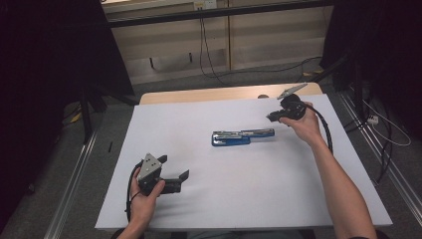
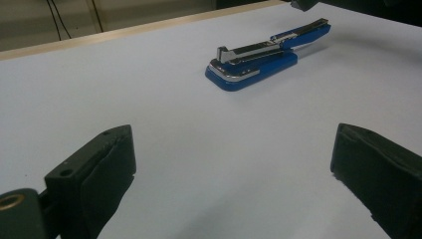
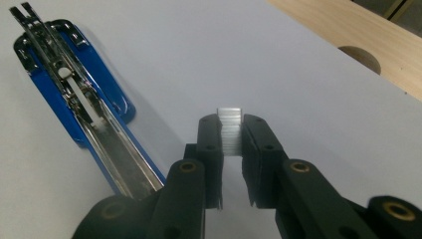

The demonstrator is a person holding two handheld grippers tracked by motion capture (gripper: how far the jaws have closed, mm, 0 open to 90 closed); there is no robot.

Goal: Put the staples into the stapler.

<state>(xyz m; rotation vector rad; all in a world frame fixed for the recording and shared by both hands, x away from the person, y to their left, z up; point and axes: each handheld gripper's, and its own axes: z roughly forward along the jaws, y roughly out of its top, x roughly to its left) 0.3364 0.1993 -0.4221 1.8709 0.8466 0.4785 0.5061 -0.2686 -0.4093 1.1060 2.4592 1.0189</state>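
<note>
A blue stapler [image 1: 242, 136] lies swung open on the white table [image 1: 199, 199], its metal staple channel [image 3: 94, 124] facing up. The stapler [image 2: 263, 55] lies well beyond my left gripper [image 2: 234, 164], whose jaws stand wide apart with nothing between them. In the high view that left gripper [image 1: 175, 168] rests near the table's front left. My right gripper [image 3: 231, 134] is shut on a small silvery strip of staples [image 3: 230, 124], just to the right of the stapler [image 3: 79, 104]. In the high view the right gripper [image 1: 271, 117] hovers past the stapler's right end.
A strip of bare wooden tabletop [image 1: 219, 93] runs along the far edge, with a round hole [image 3: 361, 56] in it. Cables hang over the floor behind the table. A cable [image 1: 326, 127] trails from the right gripper along the forearm.
</note>
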